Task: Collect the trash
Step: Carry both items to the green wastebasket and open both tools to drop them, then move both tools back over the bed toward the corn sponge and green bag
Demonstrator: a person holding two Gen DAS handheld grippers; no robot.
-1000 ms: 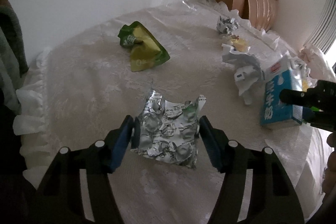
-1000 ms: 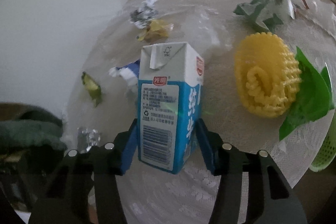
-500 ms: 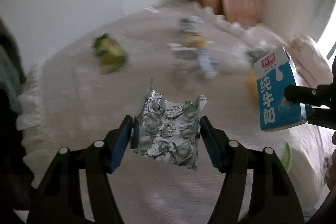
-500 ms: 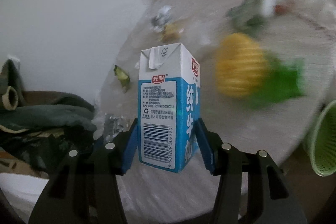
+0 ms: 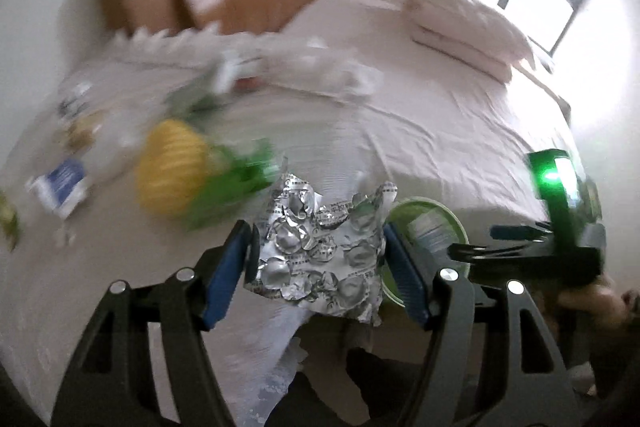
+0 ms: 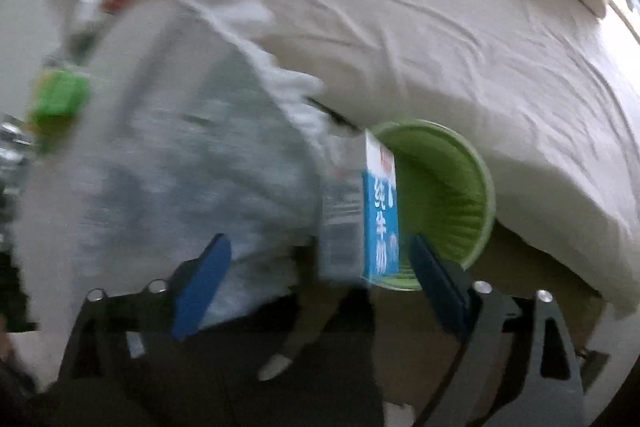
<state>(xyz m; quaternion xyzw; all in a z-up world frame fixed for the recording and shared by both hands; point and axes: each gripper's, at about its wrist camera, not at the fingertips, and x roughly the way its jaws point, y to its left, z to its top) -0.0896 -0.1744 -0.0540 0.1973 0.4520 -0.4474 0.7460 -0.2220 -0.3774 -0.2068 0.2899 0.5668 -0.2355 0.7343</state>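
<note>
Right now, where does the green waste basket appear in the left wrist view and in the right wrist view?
Left wrist view: the green waste basket is right of centre, partly hidden behind the foil blister pack and the blue pad beside it.
Right wrist view: the basket is right of centre, its mouth towards the camera, behind the milk carton.
Shared landmark: the bed, which lies behind the basket in both views.

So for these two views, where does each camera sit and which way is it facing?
Left wrist: on the left gripper, angled down past its fingers at the foil blister pack between them, bed beyond; right gripper at right.
Right wrist: on the right gripper, pointing steeply down; jaws opening, milk carton loose over the bin.
Shared: the green bin and bed.
</note>
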